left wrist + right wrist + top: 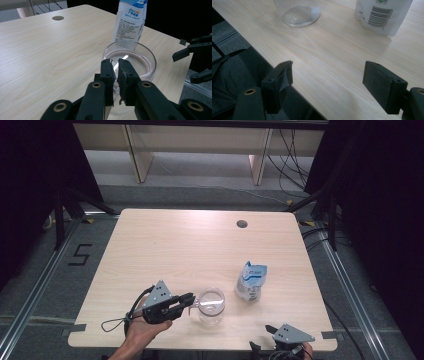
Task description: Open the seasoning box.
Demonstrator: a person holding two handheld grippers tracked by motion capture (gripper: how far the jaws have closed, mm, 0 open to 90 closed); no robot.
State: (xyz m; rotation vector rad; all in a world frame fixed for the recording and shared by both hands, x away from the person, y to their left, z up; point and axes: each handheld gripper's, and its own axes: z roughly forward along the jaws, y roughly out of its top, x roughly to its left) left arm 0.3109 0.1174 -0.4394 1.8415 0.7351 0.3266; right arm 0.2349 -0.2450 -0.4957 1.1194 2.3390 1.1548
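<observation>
A clear glass cup [212, 309] stands near the table's front edge, and its bottom [300, 15] is in the right gripper view. My left gripper [192, 300] reaches in from the cup's left. In the left gripper view the gripper [115, 62] is shut on the near wall of the glass cup [150, 58] at the rim. A white and blue pouch [251, 281] stands upright just right of and behind the cup. My right gripper [276, 330] rests at the front right edge; in its own view the right gripper [329, 68] is open over bare wood, with nothing between its pads.
The light wooden table [165, 250] has a round cable hole [242, 224] at the back right. The pouch [130, 22] stands directly behind the cup as seen along my left jaws. Dark floor and cables surround the table.
</observation>
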